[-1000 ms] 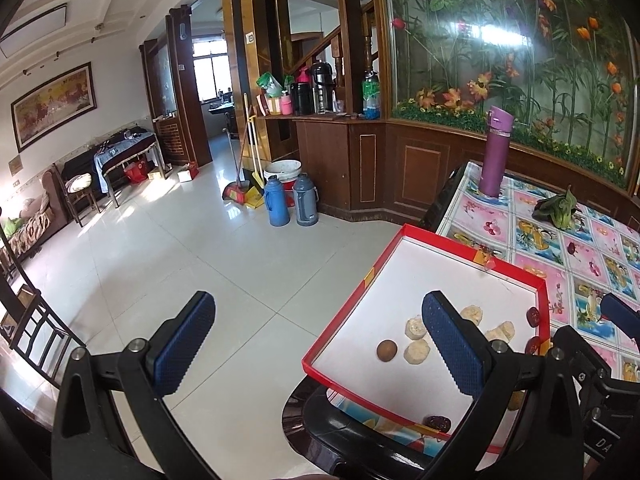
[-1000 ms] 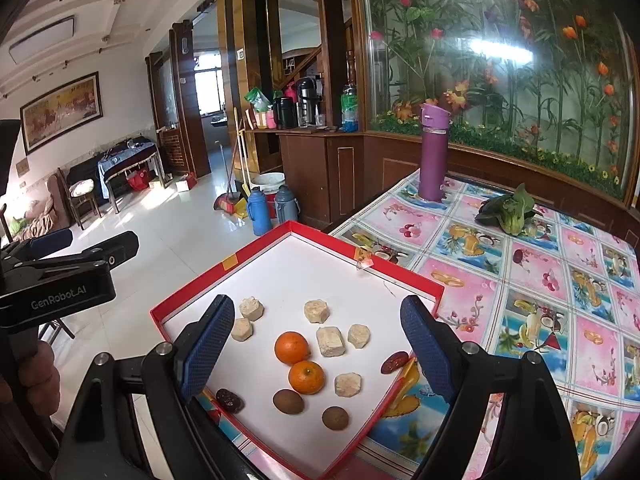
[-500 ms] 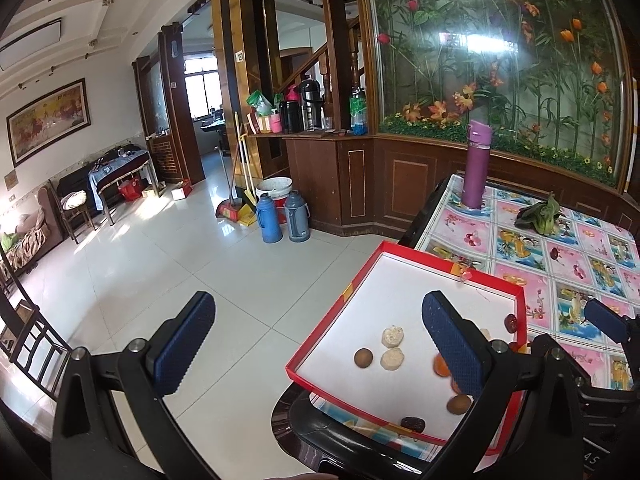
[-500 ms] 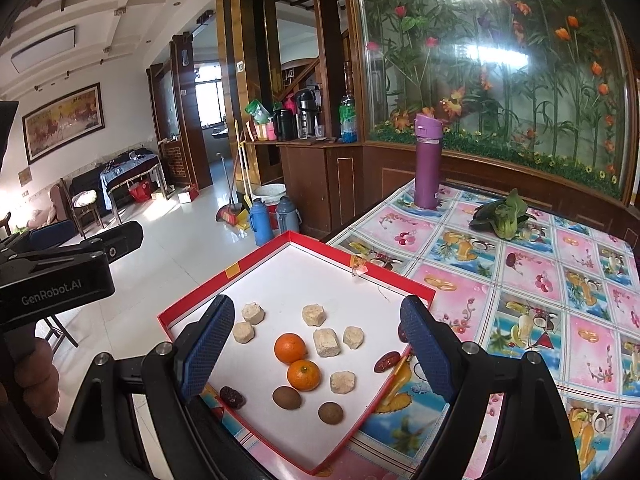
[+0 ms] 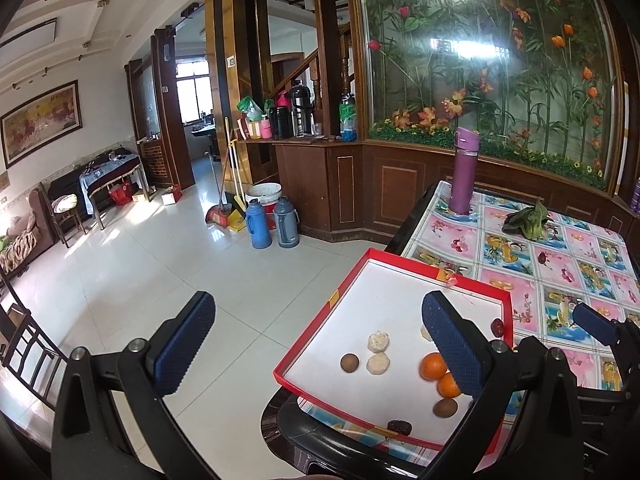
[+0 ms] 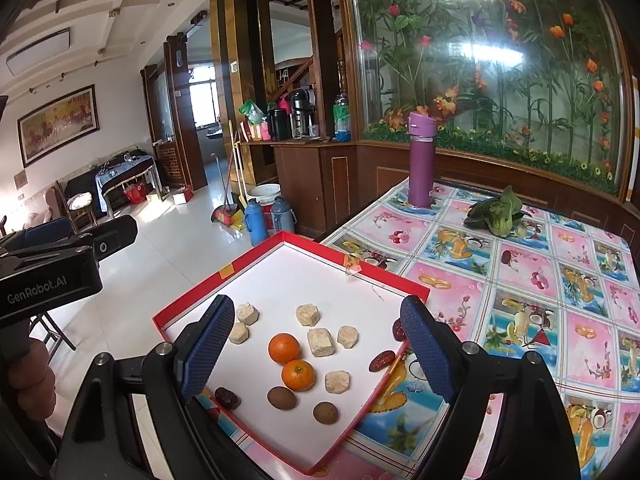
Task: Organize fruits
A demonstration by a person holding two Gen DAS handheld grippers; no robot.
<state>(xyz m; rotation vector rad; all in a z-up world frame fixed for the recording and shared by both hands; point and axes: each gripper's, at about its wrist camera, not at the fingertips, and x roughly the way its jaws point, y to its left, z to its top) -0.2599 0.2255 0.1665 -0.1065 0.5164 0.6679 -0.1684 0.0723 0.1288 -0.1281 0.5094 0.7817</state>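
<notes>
Left wrist view: left gripper (image 5: 318, 344) jaws wide apart, empty, hanging over the floor (image 5: 160, 280) beside the tabletop (image 5: 560, 264) corner; red-rimmed tray (image 5: 320, 340) overhangs that edge. Right wrist view: right gripper (image 6: 316, 340) jaws wide, empty, above tray (image 6: 224, 276) holding two oranges (image 6: 284, 348), kiwis (image 6: 282, 397), pale cakes (image 6: 319, 342); open tabletop (image 6: 540, 280) to the right.

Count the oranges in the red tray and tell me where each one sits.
2. One orange lies near the middle of the red tray, beside a pale cube. The second orange touches it on the near side, just above a brown kiwi. None seem hidden.
</notes>
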